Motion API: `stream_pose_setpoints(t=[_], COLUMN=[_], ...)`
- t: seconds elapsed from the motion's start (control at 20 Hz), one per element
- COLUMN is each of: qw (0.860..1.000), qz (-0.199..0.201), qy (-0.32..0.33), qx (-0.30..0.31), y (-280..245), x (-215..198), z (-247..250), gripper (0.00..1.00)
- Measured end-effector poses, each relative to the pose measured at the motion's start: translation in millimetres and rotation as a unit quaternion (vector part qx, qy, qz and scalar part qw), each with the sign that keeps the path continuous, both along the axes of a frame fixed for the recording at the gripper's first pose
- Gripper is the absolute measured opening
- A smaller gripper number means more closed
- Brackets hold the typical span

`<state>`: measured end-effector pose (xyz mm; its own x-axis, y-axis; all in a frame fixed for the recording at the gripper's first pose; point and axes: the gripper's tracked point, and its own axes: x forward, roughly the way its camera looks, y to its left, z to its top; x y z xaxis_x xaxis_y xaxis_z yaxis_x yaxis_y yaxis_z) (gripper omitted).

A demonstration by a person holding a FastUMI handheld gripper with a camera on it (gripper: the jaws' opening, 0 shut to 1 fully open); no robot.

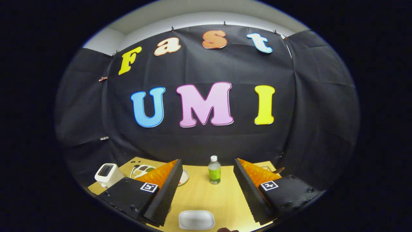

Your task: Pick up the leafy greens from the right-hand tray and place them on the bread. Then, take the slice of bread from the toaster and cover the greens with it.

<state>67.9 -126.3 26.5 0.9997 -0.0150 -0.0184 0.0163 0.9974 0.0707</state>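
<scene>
Your gripper hangs above the wooden table with its fingers spread wide and nothing between them. Near their bases, between the two fingers, lies an empty white dish. Beyond the tips a small bottle with a green label stands upright. Past your left finger sit a white toaster, a sectioned tray and the edge of a round plate. You cannot make out greens or bread from here.
</scene>
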Motion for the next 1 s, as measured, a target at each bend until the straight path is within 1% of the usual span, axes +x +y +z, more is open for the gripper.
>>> stream_pose_setpoints(t=[0.1, 0.25, 0.35, 0.45, 0.7, 1.0], qw=[1.000, 0.999, 0.999, 1.000, 1.000, 0.999], qz=[-0.014, -0.030, -0.031, -0.024, -0.014, 0.023], qy=[-0.015, -0.014, -0.003, 0.009, 0.016, 0.032], qx=[0.000, -0.018, -0.021, -0.008, 0.010, 0.014], y=[-11, -19, -18, -14, -12, 7], x=[-19, -48, -62, -71, -68, -58], z=[12, 7, -2, -9, -14, -22], gripper=[0.99, 0.99, 0.99, 0.99, 0.99, 0.99])
